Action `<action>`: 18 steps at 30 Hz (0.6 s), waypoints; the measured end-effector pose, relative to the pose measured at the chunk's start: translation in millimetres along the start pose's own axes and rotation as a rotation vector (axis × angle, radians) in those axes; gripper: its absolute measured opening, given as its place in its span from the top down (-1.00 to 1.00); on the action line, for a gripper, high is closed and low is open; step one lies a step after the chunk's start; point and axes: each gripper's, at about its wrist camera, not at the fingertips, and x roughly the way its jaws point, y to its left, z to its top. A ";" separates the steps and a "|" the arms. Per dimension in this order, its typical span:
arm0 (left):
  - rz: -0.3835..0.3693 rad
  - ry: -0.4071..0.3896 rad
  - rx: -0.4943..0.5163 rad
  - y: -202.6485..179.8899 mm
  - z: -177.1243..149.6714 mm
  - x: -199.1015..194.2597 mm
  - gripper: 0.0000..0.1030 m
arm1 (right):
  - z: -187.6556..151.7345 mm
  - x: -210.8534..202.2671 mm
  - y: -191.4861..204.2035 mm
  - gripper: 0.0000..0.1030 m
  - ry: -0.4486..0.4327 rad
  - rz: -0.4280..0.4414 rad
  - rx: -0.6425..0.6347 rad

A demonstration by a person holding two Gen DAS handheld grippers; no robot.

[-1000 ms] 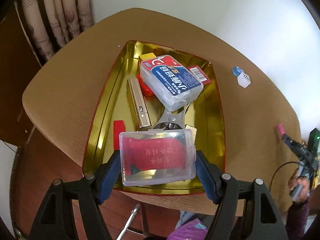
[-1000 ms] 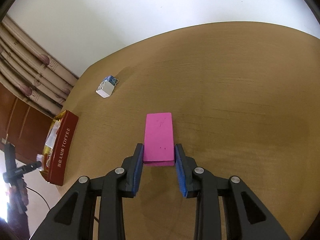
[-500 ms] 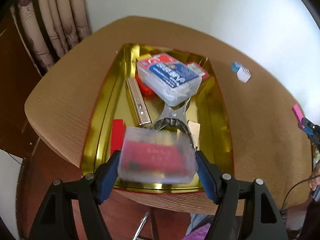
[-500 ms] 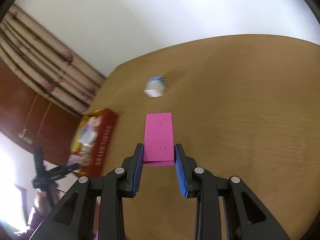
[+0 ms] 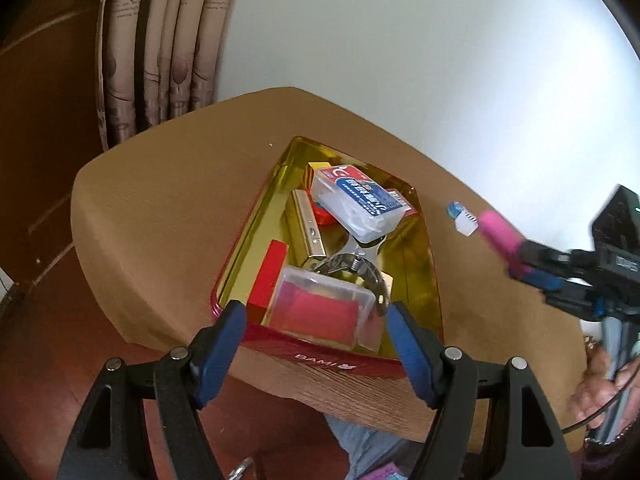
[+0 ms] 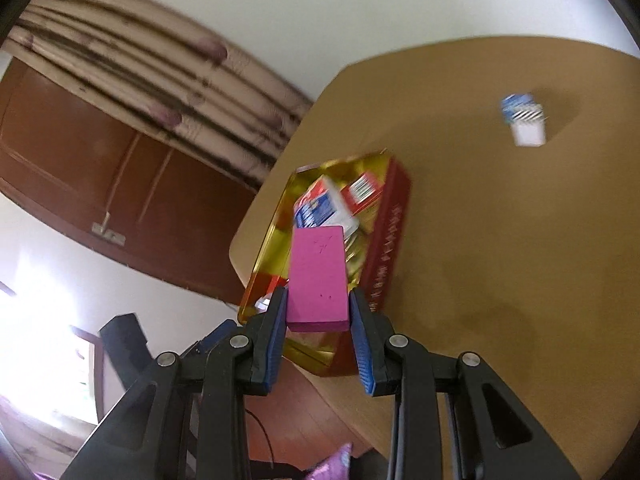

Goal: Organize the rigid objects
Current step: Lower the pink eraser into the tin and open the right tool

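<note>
Holding clear cases, clamp, red block: gold tin (image 5: 256,240). Left fingers (image 5: 224,344) apart; right fingers (image 6: 276,336) clamped on pink block (image 6: 318,276), seemingly above tin.

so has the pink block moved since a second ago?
Yes. The right tongs carried the pink block off the bare table toward the gold tin, now partly over it.

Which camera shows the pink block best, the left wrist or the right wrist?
The right wrist view. There the pink block fills the centre, clamped between the right gripper jaws above the gold tin. In the left wrist view it is small, blurred and at the right edge.
</note>
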 end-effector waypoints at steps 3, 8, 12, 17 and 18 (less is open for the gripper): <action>-0.028 0.007 -0.020 4.4 0.6 0.1 -0.45 | 0.2 20.5 6.2 0.45 0.014 -0.035 0.003; -0.056 0.011 -0.031 9.4 1.0 -1.9 -0.45 | 3.2 44.6 4.6 0.45 0.015 -0.097 0.020; -0.070 0.034 -0.040 13.1 1.2 0.6 -0.45 | 1.9 57.5 4.1 0.45 0.028 -0.117 0.025; -0.062 0.055 -0.029 11.6 -0.2 4.1 -0.46 | 2.8 52.0 9.2 0.42 -0.020 -0.139 -0.018; -0.063 0.056 -0.027 10.6 -0.5 4.1 -0.46 | 4.3 48.0 9.7 0.41 -0.039 -0.151 -0.026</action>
